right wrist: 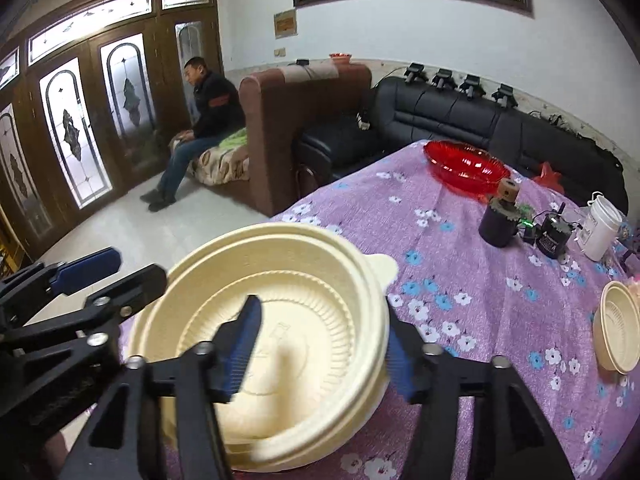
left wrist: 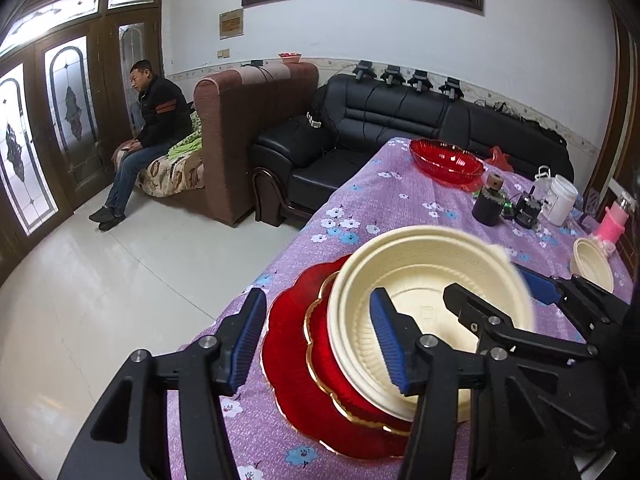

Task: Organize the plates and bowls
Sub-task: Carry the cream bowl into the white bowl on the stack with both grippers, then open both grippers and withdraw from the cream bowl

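A cream plastic bowl [left wrist: 420,276] rests on a small gold-rimmed red plate [left wrist: 320,356], which lies on a larger scalloped red plate [left wrist: 284,352] near the table's left edge. My left gripper [left wrist: 318,342] is open and straddles the bowl's left rim, one pad outside and one inside, neither pressing. My right gripper [right wrist: 320,356] is open around the bowl's [right wrist: 280,304] right rim in the same way. Each gripper shows in the other's view: the right one [left wrist: 500,292], the left one [right wrist: 108,276]. The bowl's edge is blurred.
A red glass bowl [left wrist: 446,160] sits at the far end of the purple flowered tablecloth [left wrist: 360,208]. A second cream bowl [right wrist: 618,330], a dark cup [right wrist: 498,224], a white jar [right wrist: 600,232] and a pink bottle [left wrist: 610,228] stand to the right. A person [left wrist: 154,128] sits on a sofa beyond the table's left edge.
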A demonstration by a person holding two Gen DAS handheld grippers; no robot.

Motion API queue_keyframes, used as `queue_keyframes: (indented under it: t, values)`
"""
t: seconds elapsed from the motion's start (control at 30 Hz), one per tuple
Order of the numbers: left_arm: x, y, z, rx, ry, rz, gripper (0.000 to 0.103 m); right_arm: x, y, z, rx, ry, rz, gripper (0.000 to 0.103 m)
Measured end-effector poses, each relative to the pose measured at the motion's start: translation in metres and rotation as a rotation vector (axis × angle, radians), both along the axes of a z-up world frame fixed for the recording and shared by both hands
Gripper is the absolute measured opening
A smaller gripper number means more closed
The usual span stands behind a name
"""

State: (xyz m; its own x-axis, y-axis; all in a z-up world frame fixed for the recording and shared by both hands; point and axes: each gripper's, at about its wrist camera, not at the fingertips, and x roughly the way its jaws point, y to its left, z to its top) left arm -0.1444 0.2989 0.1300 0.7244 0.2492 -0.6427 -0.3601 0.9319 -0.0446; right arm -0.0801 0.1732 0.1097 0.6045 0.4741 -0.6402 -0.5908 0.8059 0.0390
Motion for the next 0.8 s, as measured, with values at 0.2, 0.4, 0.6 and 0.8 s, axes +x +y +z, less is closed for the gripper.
queue_keyframes:
  t: [0.2, 0.4, 0.6, 0.8]
  values:
    - [-0.016, 0.002, 0.002, -0.045, -0.030, -0.003, 0.057, -0.003, -0.004, 0.005, 0.023, -0.030, -0.012, 0.076]
    - [-0.033, 0.002, 0.003, -0.072, -0.058, 0.005, 0.064, -0.009, -0.035, 0.031, 0.129, -0.080, -0.085, 0.079]
    - [-0.043, -0.008, 0.002, -0.081, -0.072, 0.002, 0.079, -0.008, -0.074, 0.027, 0.178, -0.037, -0.160, 0.080]
    - [-0.043, -0.036, -0.004, -0.011, -0.048, -0.021, 0.088, -0.023, -0.094, 0.004, 0.173, 0.013, -0.171, 0.080]
